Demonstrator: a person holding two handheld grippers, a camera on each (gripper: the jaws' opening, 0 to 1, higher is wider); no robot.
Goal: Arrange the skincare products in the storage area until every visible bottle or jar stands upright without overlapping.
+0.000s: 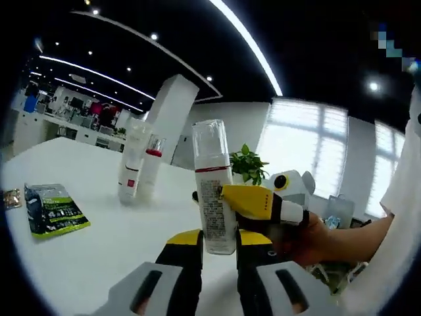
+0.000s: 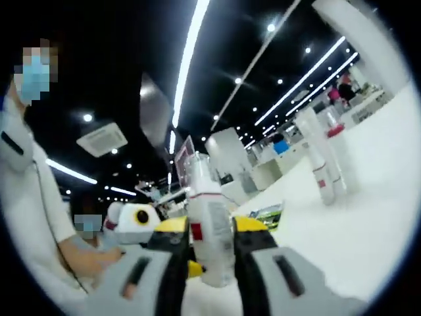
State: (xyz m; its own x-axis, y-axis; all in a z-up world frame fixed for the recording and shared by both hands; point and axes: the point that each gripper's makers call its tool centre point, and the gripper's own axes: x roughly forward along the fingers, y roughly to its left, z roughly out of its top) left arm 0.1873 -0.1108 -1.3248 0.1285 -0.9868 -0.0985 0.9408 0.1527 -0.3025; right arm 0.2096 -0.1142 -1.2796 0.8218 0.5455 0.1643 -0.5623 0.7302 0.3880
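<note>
Skincare bottle (image 1: pixel 214 191), white with a clear cap and red band, stood upright at the centre of the left gripper view, between the left gripper's (image 1: pixel 218 253) jaws; whether they pressed it I could not tell. The right gripper (image 1: pixel 263 203) reached in from the right edge, its yellow tip against the bottle's label. That view alone showed two more bottles (image 1: pixel 138 164) at upper left, a green packet (image 1: pixel 54 209) at left and a potted plant (image 1: pixel 248 164) behind. In the right gripper view the right gripper (image 2: pixel 209 253) closed on the tilted bottle (image 2: pixel 209 224).

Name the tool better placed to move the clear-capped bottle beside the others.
Right, probably: the right tool appears clamped on the bottle at mid-height, while the left tool merely flanks its base on the table.
</note>
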